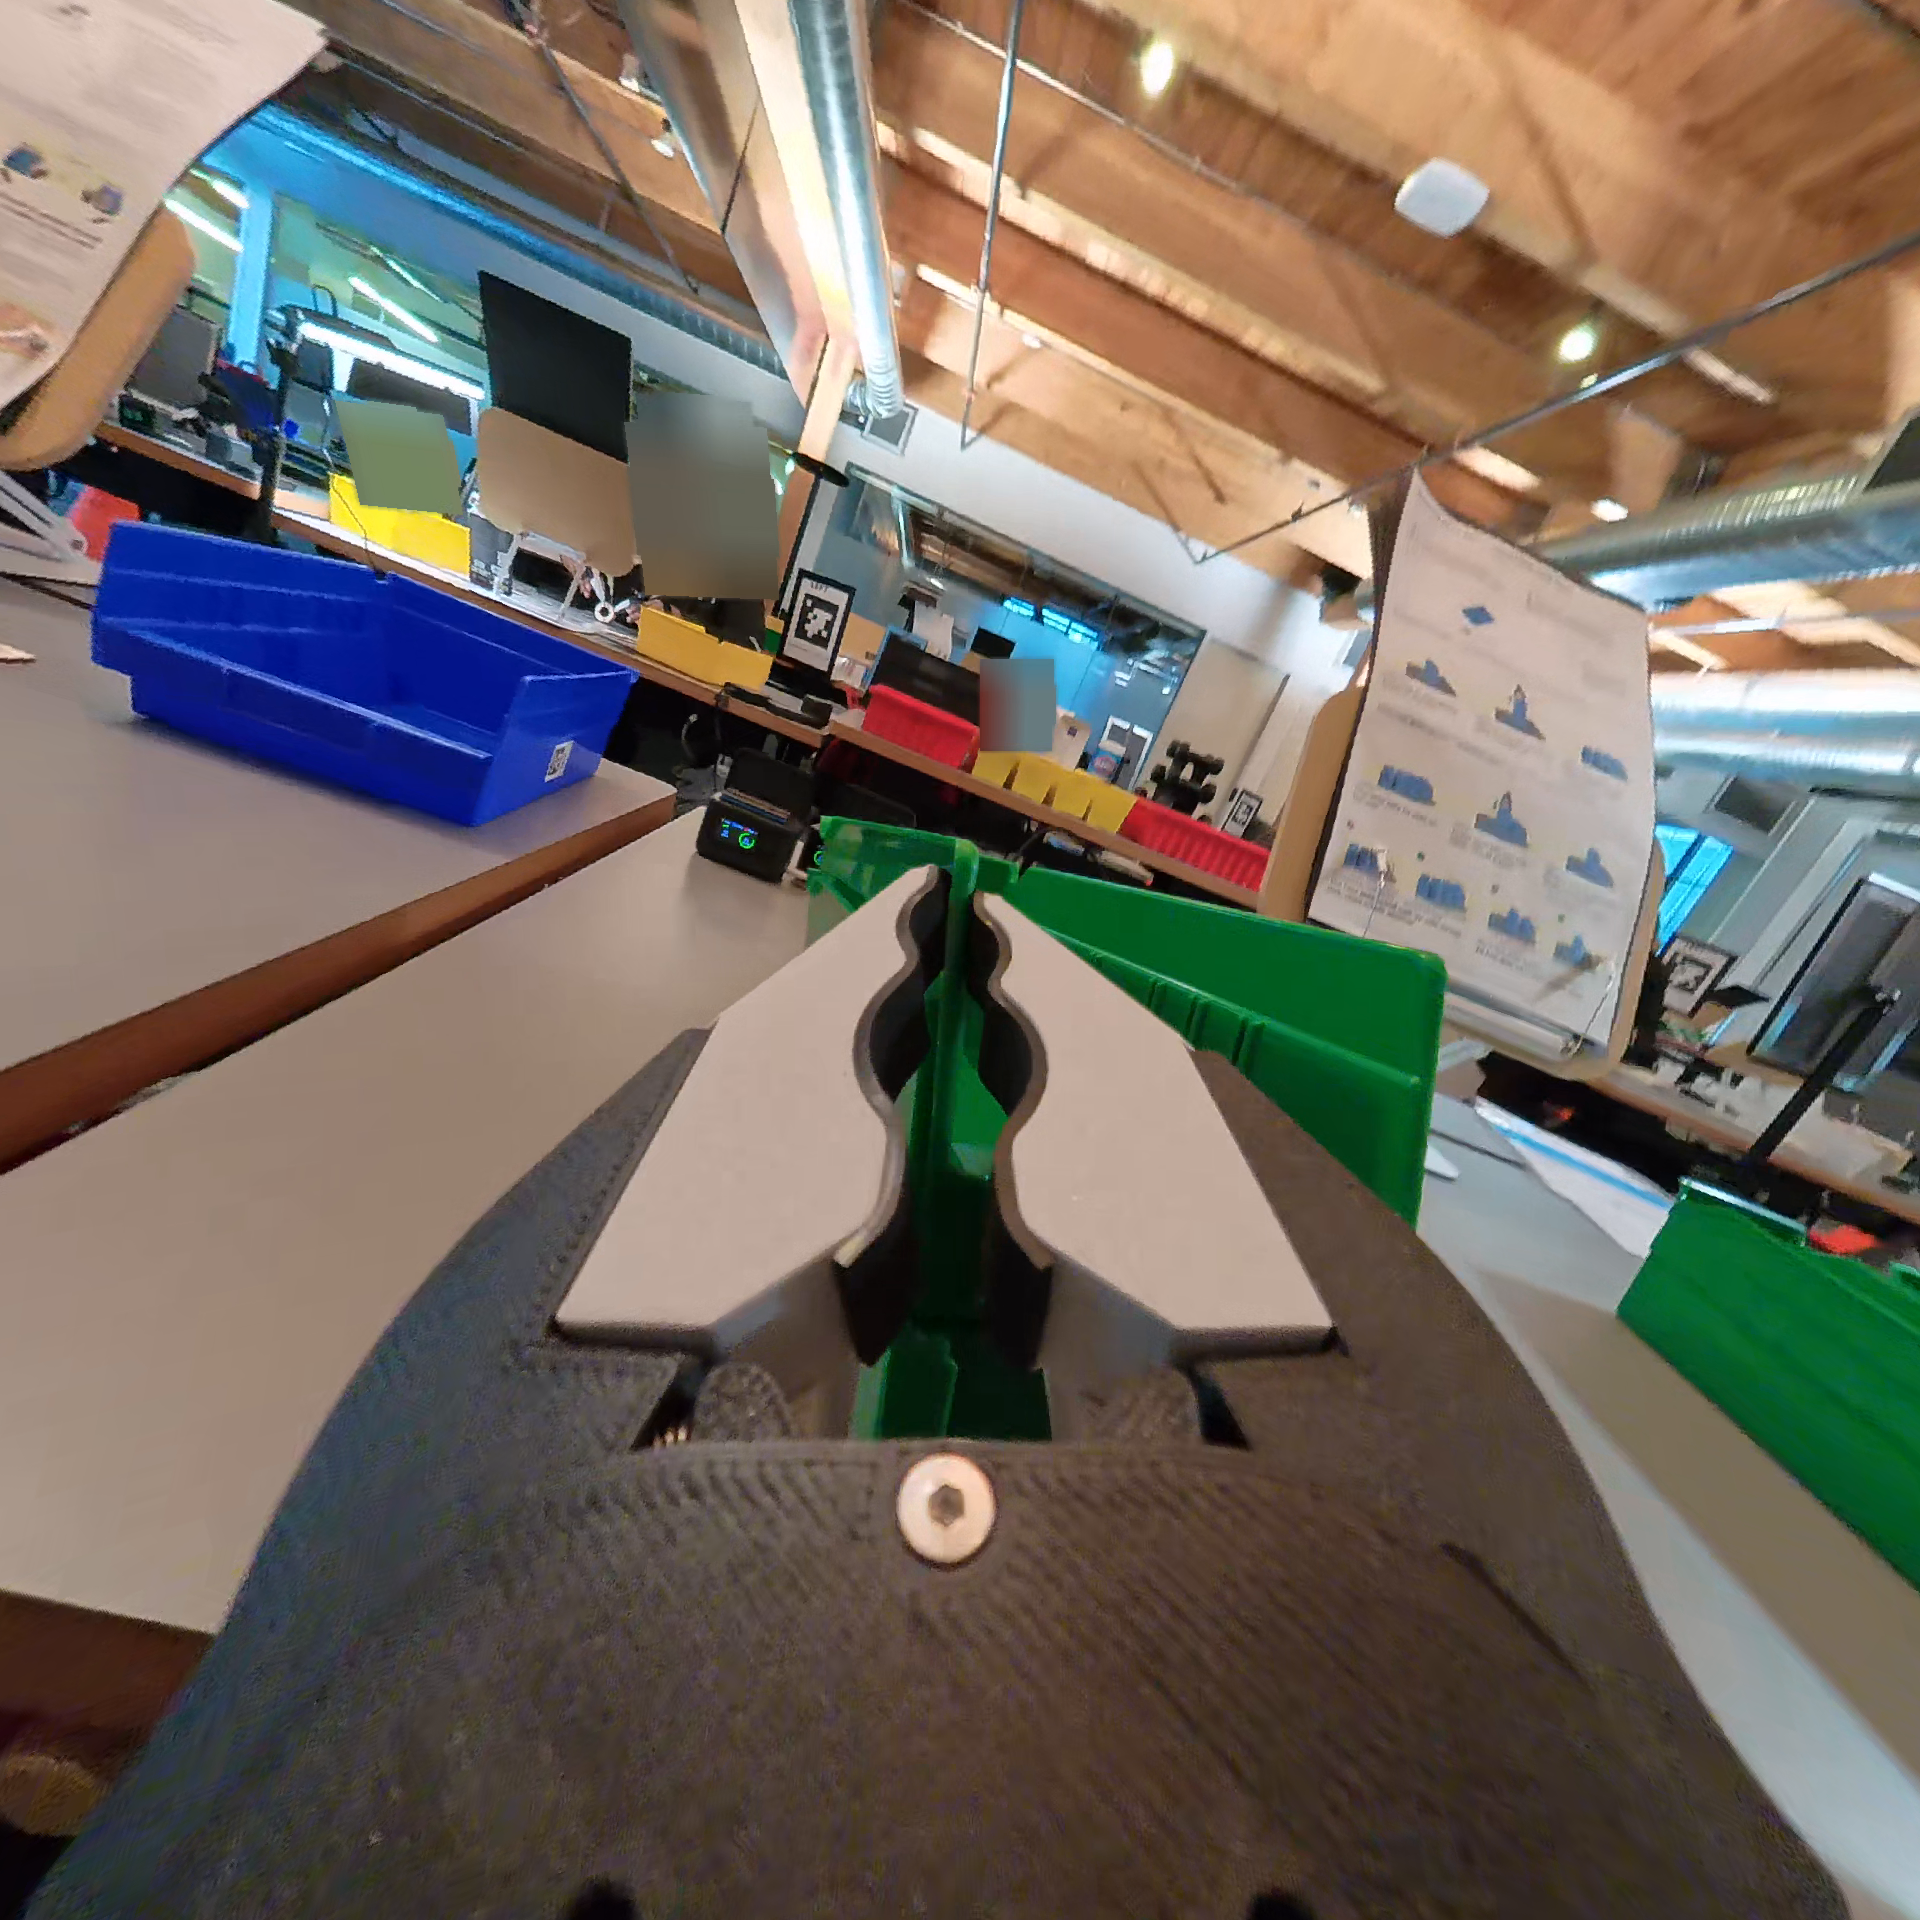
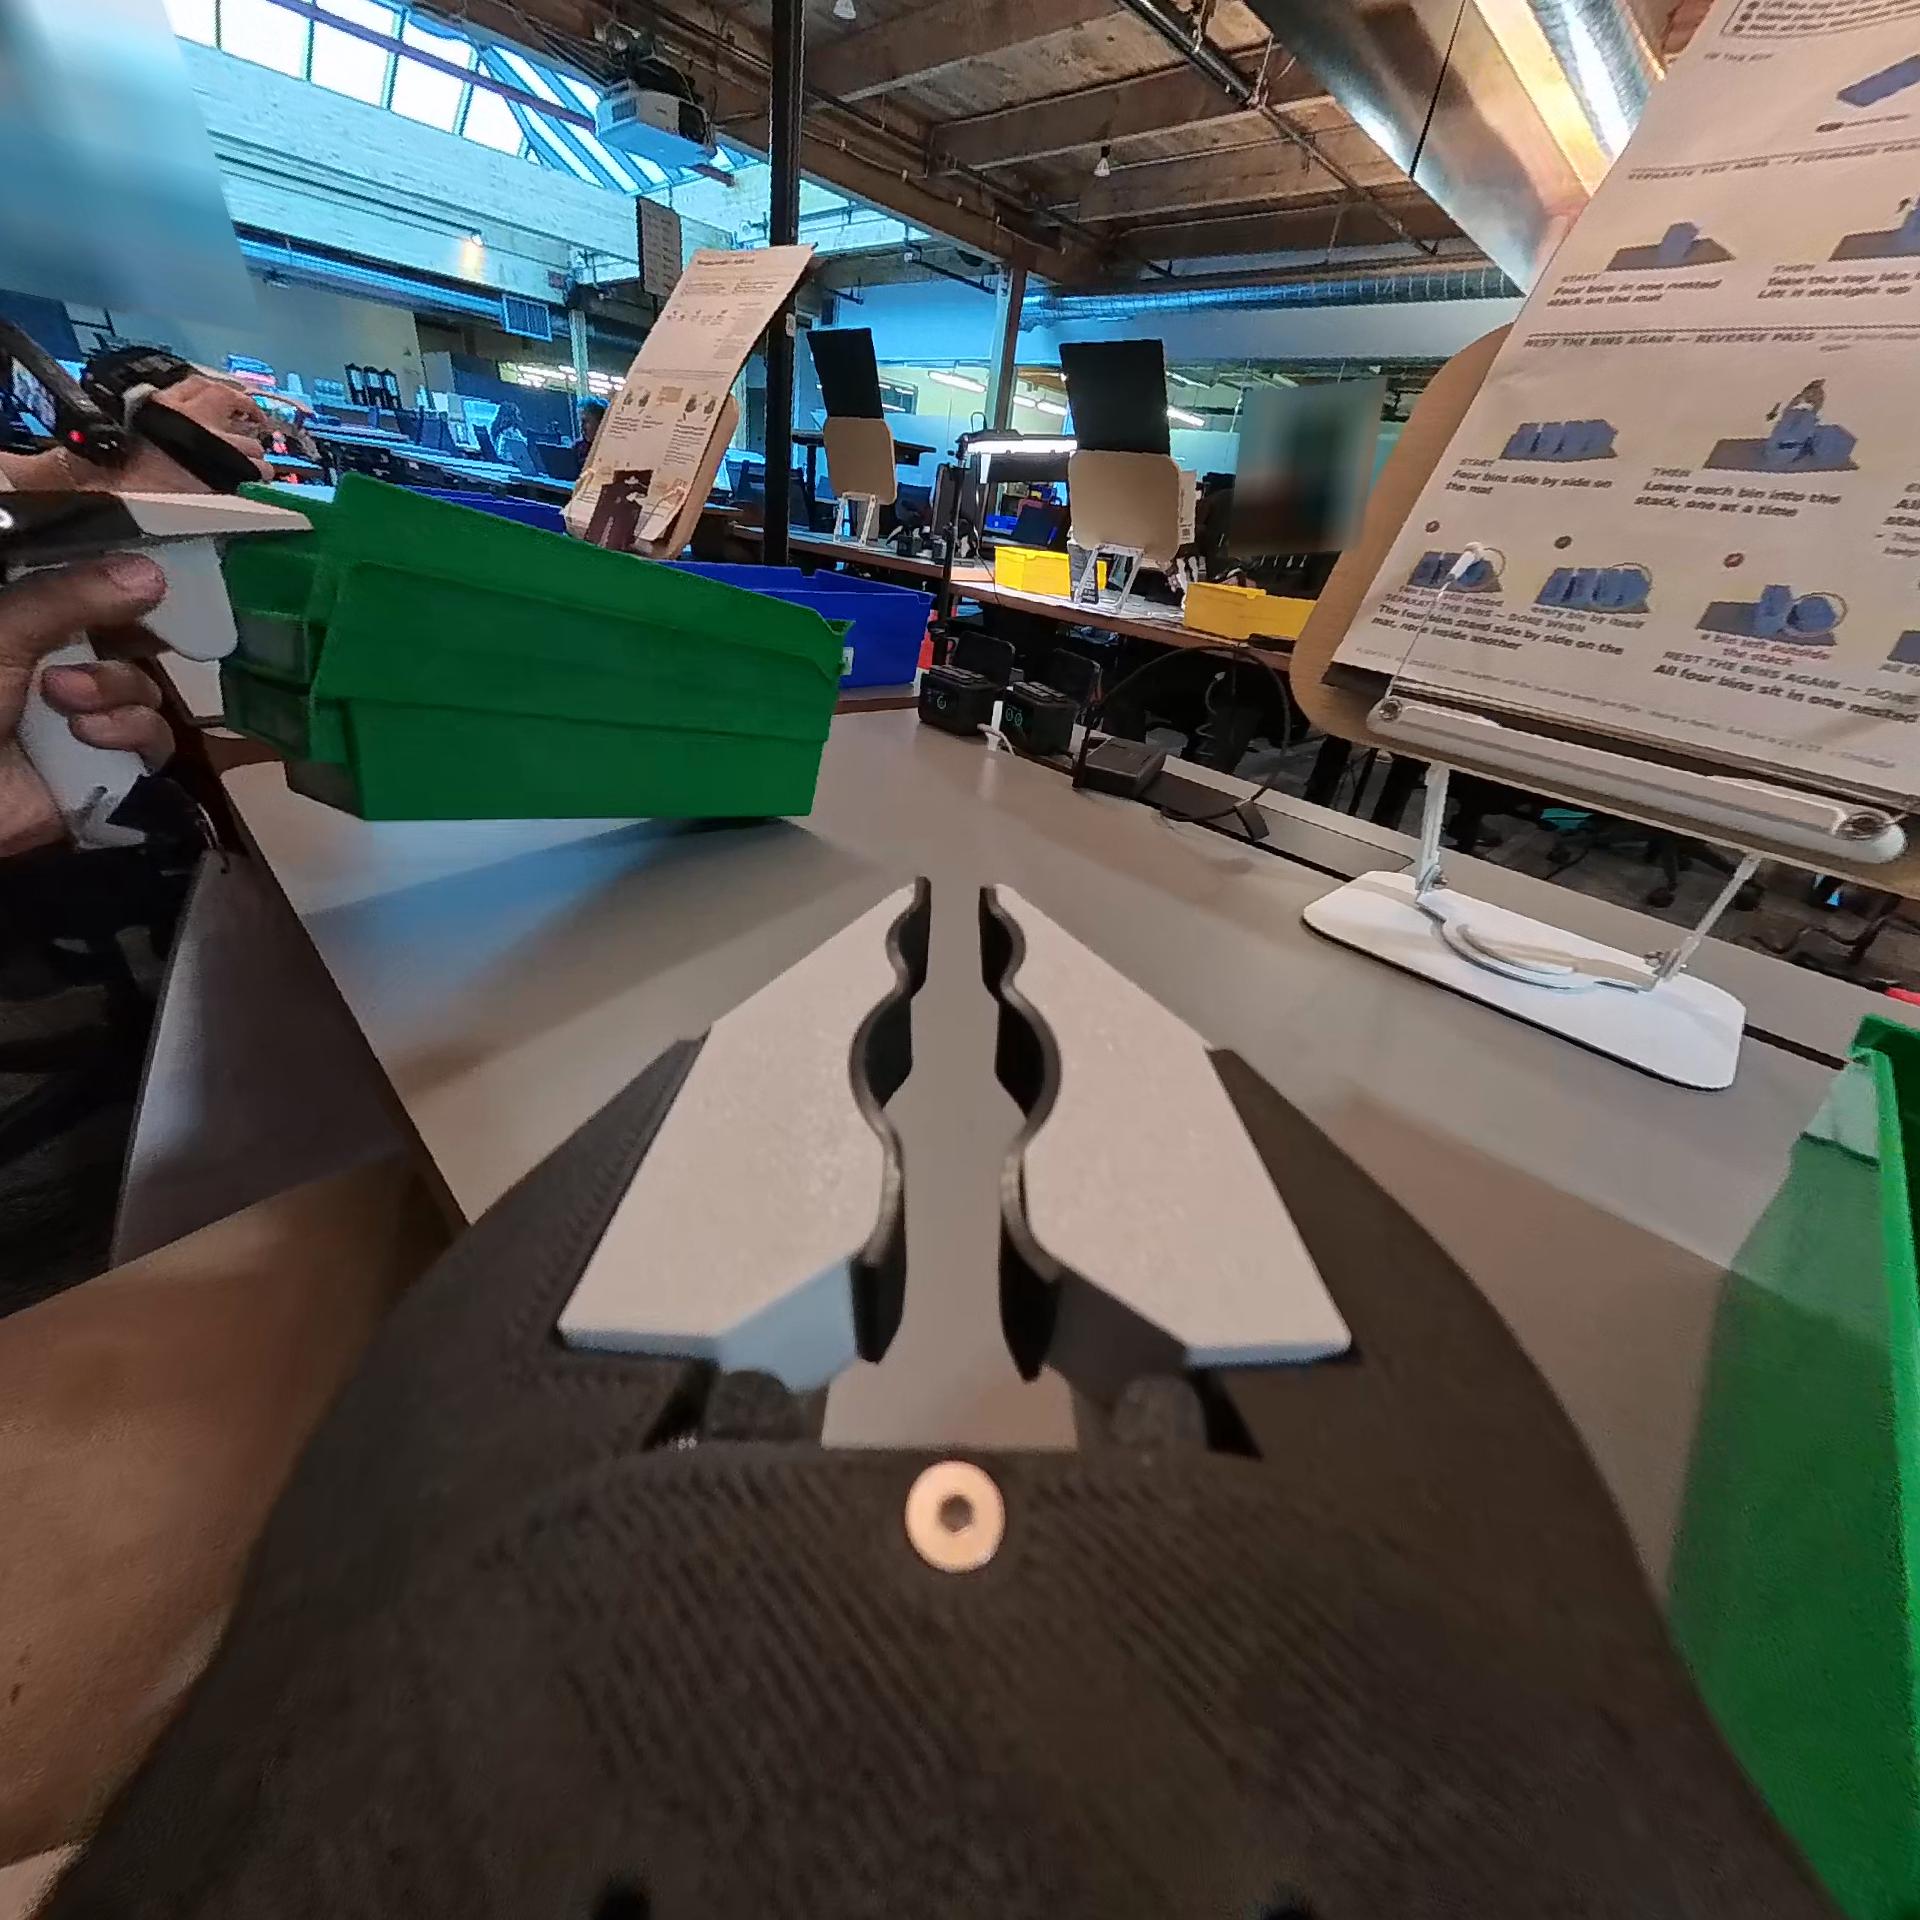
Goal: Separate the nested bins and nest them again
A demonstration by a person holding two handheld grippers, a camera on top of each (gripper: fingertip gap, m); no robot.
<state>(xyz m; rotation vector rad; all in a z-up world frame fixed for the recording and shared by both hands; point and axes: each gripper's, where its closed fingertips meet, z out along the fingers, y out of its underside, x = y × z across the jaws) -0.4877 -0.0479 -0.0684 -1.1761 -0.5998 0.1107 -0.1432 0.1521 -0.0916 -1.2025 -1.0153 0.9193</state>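
Grey tabletop (image 2: 1195, 966) fills the foreground of both wrist views; behind it lies an open workshop with timber ceiling beams, silver ducting and long benches carrying blue, yellow and red bins.

Left gripper (image 1: 954, 894): the two grey fingers are closed onto a thin green wall, which runs up the narrow slot between them from base to tips. That wall belongs to the green bin stack (image 1: 1247, 997), which extends ahead and to the right of the fingers. In the right wrist view the same stack (image 2: 561, 665) appears at upper left as several nested green bins, tilted, with the far end low near the tabletop and the near end raised. The left gripper (image 2: 223, 530) pinches the stack at its raised near end, and a person's hand (image 2: 73, 686) wraps the gripper's white handle.

Right gripper (image 2: 954, 904): the fingers stand slightly apart with bare tabletop visible through the whole gap; nothing is between them. The stack lies well apart from this gripper, up and to its left.

A separate green bin (image 2: 1829, 1455) sits just beside the right gripper at the right edge of that view, blurred; the left wrist view shows a green bin (image 1: 1766, 1351) at its lower right.

A blue bin (image 1: 343, 675) rests on the adjoining table at left. An instruction sheet on a white stand (image 2: 1558, 966) stands to the right on the tabletop.
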